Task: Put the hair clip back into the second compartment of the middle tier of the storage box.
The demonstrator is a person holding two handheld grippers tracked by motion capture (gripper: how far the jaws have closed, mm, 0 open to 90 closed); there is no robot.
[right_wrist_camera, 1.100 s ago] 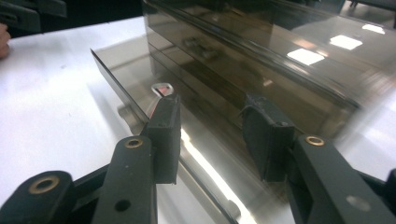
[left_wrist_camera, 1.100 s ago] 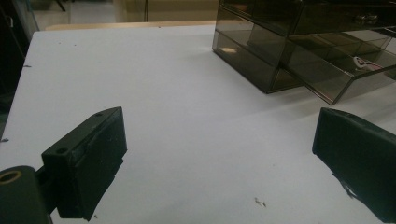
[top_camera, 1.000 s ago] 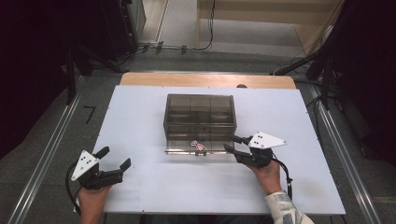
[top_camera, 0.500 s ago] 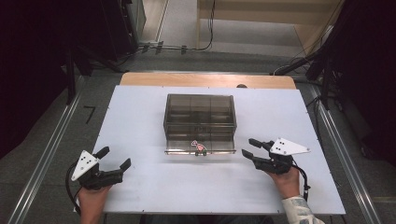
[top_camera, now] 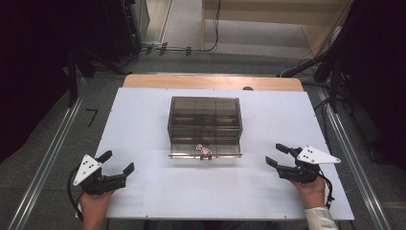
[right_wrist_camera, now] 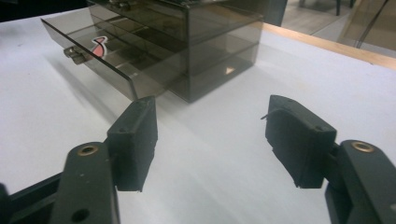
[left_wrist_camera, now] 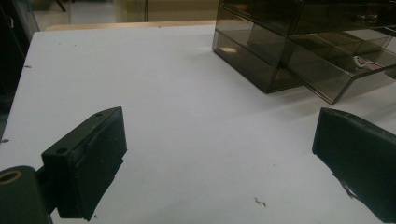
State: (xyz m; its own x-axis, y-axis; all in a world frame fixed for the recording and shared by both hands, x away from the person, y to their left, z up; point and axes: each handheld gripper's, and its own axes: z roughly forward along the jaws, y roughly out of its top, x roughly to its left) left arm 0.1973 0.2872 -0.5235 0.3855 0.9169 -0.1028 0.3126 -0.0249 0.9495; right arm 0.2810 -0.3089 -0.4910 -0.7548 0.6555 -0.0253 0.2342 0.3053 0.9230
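Near the surface's front left corner, the left gripper is held low in a hand, its jaws spread wide with nothing between them; in the left gripper view only bare white board is seen between the two black pads. Toward the front right corner, the right gripper is held in the other hand, well apart from the drawer unit; its jaws have just been opening and are parted around nothing. Farther back, at the middle of the surface, the smoky transparent drawer unit is seen, its bottom drawer pulled out toward the front edge. A small pink and red object is seen lying in that open drawer, near its front wall. Beyond the white surface, a strip of wooden tabletop is visible along the far edge.
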